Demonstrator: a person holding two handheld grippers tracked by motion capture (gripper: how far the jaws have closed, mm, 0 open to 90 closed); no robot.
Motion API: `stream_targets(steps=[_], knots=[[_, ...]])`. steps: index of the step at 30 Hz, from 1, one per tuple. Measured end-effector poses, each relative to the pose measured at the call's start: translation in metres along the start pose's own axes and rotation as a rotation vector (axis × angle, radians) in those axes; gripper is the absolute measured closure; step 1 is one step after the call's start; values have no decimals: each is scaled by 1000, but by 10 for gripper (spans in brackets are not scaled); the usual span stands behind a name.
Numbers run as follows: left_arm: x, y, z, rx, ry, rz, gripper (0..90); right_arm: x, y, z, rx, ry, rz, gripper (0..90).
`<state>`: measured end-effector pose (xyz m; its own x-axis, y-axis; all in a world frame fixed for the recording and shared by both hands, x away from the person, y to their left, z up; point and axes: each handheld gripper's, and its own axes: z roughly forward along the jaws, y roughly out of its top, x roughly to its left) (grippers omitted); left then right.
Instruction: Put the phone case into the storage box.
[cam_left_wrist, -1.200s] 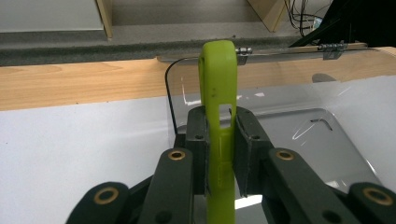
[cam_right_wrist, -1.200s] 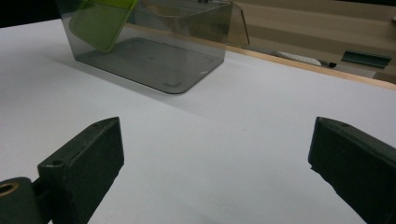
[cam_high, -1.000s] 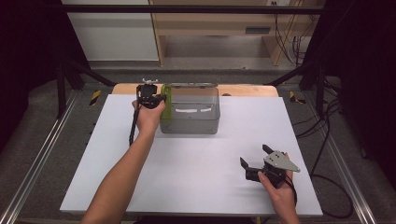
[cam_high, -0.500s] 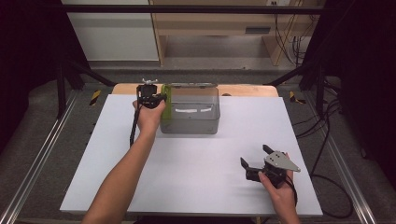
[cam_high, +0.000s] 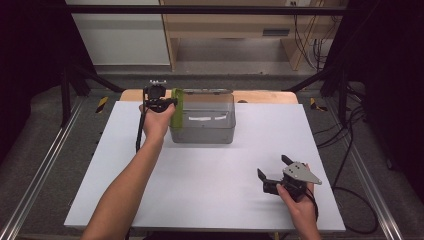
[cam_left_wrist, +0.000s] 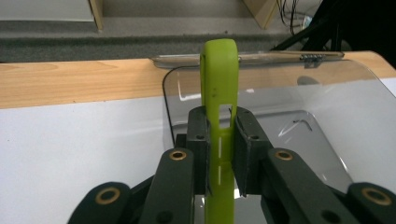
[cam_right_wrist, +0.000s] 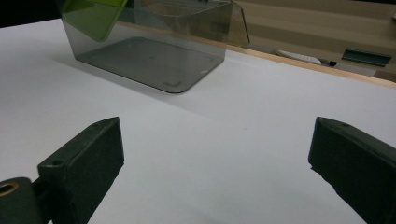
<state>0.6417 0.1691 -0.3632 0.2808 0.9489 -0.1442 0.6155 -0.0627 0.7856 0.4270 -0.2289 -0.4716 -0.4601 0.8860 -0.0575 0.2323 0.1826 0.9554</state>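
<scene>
A flat lime-green piece (cam_left_wrist: 219, 107) stands on edge at the left end of a clear grey plastic box (cam_high: 205, 120). My left gripper (cam_left_wrist: 219, 135) is shut on the green piece, its pads (cam_left_wrist: 198, 140) pressing both faces. From the high view the left gripper (cam_high: 159, 100) sits beside the box's left wall, with the green piece (cam_high: 177, 107) along that wall. My right gripper (cam_high: 274, 172) rests open near the table's front right, far from the box, nothing between its jaws. In the right gripper view the box (cam_right_wrist: 154, 51) and the green piece (cam_right_wrist: 91, 18) lie ahead.
The white tabletop (cam_high: 210, 195) has a wooden strip (cam_high: 260, 96) along its far edge. A cable (cam_high: 140, 132) hangs from the left gripper. A pen-like object (cam_right_wrist: 303, 57) lies on the wooden strip. Metal rails (cam_high: 45, 165) flank the table.
</scene>
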Motion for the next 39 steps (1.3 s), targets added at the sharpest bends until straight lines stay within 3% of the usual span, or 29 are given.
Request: stream_targets(steps=[6,13,18,22,28,32,39], knots=[[-3,-6,11,63,10,9,781,0,-1,1,5,3,-2,38],[0,-5,13,80,23,6,781,0,-1,2,11,7,-3,37],[5,-10,21,15,14,27,773,1,-2,2,13,8,-5,37],[4,-14,24,-13,43,60,755,-1,-3,2,15,4,3,37],[6,-18,30,-15,25,50,747,0,-3,4,23,7,-1,38],[3,-21,33,-5,38,70,734,0,-4,4,27,7,-1,38],[2,-23,35,-11,44,65,735,0,-4,4,28,8,1,38]])
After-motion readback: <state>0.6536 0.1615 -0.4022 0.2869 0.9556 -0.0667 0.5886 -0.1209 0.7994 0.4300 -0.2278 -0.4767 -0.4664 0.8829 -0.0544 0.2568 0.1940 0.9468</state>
